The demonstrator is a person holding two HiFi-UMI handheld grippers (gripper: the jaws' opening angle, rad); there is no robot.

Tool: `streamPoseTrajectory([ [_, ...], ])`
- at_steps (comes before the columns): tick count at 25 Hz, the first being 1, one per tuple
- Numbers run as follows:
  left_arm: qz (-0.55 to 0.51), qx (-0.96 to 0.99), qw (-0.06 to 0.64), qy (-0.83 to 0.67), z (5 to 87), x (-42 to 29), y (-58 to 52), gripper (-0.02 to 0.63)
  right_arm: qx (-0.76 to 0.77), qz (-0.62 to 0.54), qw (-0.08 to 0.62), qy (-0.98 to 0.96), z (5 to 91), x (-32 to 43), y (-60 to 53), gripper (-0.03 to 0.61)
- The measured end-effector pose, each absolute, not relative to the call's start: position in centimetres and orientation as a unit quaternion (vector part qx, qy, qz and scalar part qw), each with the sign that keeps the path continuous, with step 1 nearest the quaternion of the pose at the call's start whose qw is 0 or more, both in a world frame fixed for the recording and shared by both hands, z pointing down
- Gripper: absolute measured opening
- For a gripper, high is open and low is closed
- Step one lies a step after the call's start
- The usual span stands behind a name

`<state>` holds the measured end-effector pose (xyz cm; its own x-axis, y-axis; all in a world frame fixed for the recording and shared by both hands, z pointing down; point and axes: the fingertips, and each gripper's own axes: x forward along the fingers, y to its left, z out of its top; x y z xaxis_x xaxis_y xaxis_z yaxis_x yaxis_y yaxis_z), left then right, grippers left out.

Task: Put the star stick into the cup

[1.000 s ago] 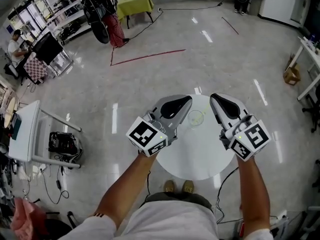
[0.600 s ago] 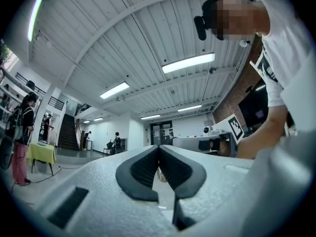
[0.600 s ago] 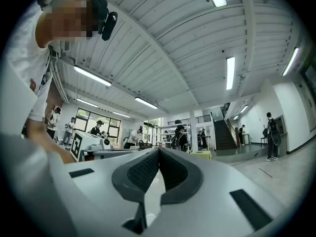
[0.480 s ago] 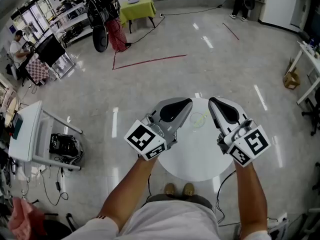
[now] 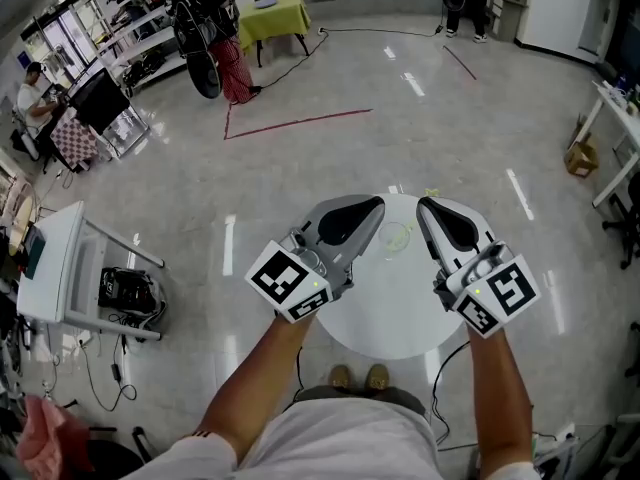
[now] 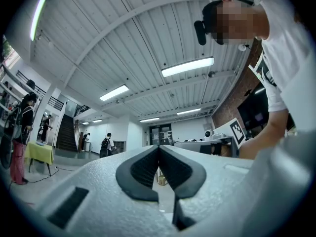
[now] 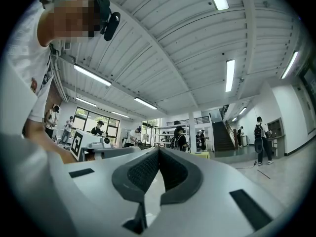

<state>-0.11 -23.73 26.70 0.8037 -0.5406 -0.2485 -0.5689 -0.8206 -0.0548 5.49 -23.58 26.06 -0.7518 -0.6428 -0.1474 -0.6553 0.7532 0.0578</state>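
Head view: left tool (image 5: 355,216) and right tool (image 5: 450,223) held side by side over round white tabletop (image 5: 390,318). Between them, faint clear cup (image 5: 388,230) on tabletop; pale green streak across it, likely star stick (image 5: 402,233). In or beside cup: too small to tell.

Left gripper view: left tool (image 6: 159,154) closed, nothing between jaws, aimed at hall and ceiling.

Right gripper view: right tool (image 7: 159,157) likewise closed, empty.

Advice: tilt tools down, open one wide before reaching, pinch stick shaft, steady cup with other.

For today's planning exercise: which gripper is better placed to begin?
Probably right: the right gripper, shut and empty like the left gripper, sits nearer the small yellowish piece at the table rim.
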Motion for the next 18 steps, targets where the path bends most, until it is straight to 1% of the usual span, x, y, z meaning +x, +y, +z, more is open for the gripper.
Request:
streamPoseTrajectory([
  [18, 0.110, -0.948, 0.061, 0.292, 27.4, -0.8, -23.7, 0.015, -0.357, 0.052, 0.046, 0.931, 27.2, 5.4, -23.6, 0.011],
])
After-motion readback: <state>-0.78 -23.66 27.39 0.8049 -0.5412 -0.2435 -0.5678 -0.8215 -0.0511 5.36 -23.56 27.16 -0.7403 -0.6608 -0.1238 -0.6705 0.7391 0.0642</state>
